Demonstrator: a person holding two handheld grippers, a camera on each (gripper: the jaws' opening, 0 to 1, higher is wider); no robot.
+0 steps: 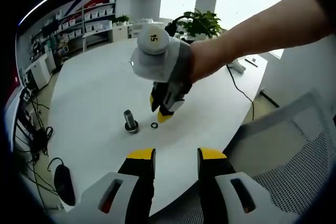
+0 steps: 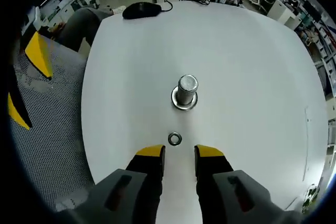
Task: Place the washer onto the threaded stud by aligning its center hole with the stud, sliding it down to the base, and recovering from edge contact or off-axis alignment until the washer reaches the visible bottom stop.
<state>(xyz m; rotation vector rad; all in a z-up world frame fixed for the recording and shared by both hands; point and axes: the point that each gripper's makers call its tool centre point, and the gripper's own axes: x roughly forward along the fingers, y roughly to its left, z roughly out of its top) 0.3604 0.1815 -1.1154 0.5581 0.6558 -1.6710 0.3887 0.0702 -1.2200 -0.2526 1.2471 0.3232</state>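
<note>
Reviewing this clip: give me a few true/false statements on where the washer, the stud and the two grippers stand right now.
1. The washer is seated on the stud. False: it lies flat on the white table, apart from the stud.
2. The stud stands upright. True.
3. The right gripper holds the washer. False: its fingers are open, just short of it.
4. The left gripper is open and empty. True.
5. A dark mouse lies at the table's edge. True.

— What's on the bench (image 2: pixel 252 77)?
— One washer (image 2: pixel 175 139), one stud (image 2: pixel 185 93), one computer mouse (image 2: pixel 140 9).
— Grippers?
— Two: the left gripper (image 1: pixel 176 156) and the right gripper (image 2: pixel 180 153).
</note>
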